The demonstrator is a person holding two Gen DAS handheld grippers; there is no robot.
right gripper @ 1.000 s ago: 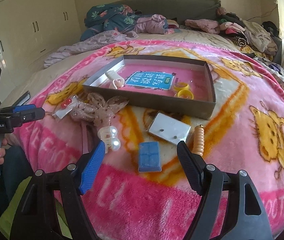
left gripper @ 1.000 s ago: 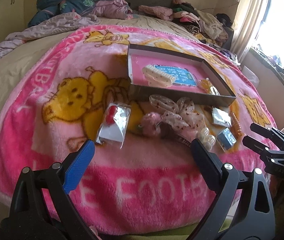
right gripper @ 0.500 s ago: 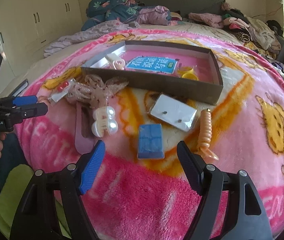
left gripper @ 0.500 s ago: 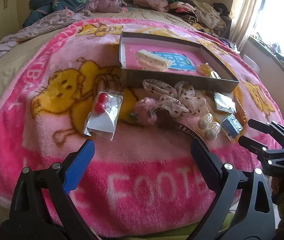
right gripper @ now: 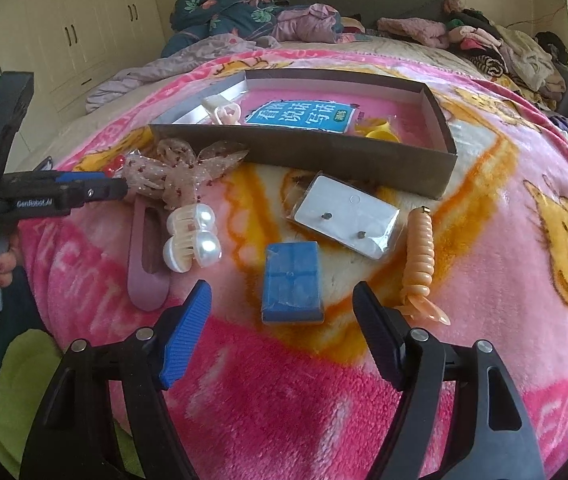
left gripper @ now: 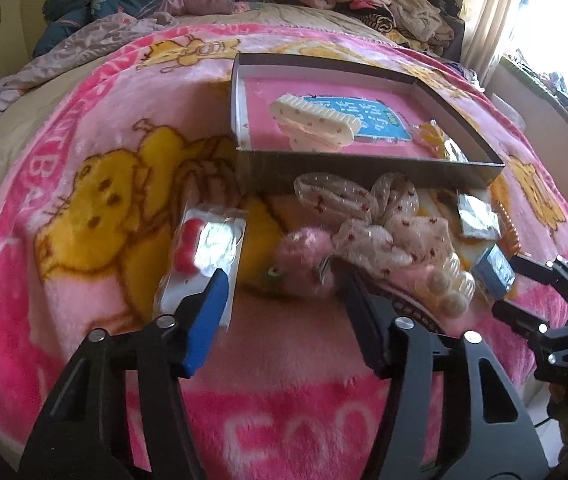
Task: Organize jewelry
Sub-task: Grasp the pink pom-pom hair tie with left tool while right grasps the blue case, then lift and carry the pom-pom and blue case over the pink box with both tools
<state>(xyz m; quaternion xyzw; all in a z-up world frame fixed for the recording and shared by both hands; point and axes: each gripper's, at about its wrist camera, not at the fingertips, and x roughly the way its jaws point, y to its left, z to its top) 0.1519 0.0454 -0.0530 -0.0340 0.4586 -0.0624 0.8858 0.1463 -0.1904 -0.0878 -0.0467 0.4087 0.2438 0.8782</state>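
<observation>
Pink blanket [right gripper: 364, 380]: blue box [right gripper: 292, 282] just ahead of open right hand-held gripper [right gripper: 280, 326].

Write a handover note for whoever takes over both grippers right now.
Left gripper: open, empty, near the pink fuzzy clip.
Right gripper: open, empty, near the blue box.
Done: white comb clip and yellow rings lie in the tray.
Left on the blanket: red earrings packet, lace bow, pearl claw clip, stud card, orange coil tie, mauve clip.
</observation>
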